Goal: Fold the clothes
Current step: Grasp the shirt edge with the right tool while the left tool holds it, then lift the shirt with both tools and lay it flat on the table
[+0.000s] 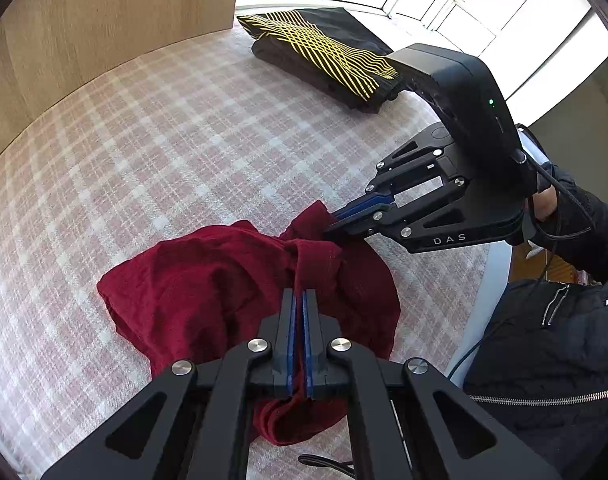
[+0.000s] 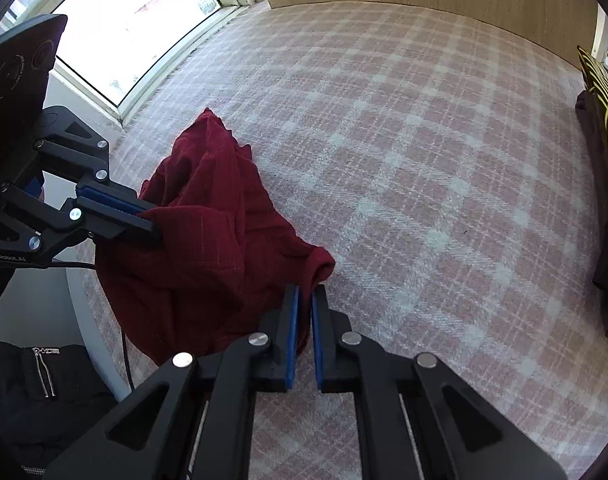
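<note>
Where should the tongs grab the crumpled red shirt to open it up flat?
Probably by its edges, not the bunched middle. The red shirt lies in a heap, so a hem or corner lets it hang open. The left tongs already pinch its near edge from the person's side; the right tongs pinch its far fold, coming from the right.

The left gripper (image 1: 299,300) fills the bottom centre of its own view, jaws pinched nearly together on red cloth. The right gripper (image 1: 336,222) reaches in from the right edge, jaws likewise clamped on cloth, held by a dark-sleeved hand (image 1: 544,204) at right.
</note>
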Tool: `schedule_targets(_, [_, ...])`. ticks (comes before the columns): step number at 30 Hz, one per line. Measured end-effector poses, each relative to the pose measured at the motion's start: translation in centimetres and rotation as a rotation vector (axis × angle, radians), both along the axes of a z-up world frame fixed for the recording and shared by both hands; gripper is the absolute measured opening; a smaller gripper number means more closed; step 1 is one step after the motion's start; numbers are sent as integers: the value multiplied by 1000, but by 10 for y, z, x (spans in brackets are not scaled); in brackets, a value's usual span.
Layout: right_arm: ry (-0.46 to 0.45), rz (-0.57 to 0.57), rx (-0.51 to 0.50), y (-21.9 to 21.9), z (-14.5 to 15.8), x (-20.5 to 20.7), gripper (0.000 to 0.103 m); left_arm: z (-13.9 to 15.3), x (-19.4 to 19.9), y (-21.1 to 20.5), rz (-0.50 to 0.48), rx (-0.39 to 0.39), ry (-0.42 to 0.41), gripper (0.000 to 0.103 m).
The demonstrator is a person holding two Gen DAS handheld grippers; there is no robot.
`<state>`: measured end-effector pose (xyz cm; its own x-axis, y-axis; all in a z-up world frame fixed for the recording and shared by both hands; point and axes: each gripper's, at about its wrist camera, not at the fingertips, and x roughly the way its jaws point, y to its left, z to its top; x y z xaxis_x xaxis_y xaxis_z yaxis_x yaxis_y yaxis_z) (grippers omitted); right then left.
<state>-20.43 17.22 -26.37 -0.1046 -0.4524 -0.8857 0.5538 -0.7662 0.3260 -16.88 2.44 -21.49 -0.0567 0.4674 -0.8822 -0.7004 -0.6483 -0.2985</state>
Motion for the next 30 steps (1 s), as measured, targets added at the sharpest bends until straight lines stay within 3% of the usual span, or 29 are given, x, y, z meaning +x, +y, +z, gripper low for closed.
schedule_targets(5, [12,-54,-57,13,14,0,4,4,-5,-10,67,63,5,2])
schedule_targets(11, [125,-214,-68,49,62,-10,4,34,-27,-73,345,199,65,2])
schedule_targets(15, [240,-303,-26,64,100,-21,4,74,-34,-116,506,138,233,2])
schedule_targets(20, [394,-338,-46,62,160,-22,4,123,-36,-152,660,181,374,2])
schedule_targets(25, [551,-348,-91,54,225,-20,4,182,-17,-153,722,198,602,2])
schedule_targets(30, [705,-375,-149,54,283,7,4,231,21,-159,752,264,760,2])
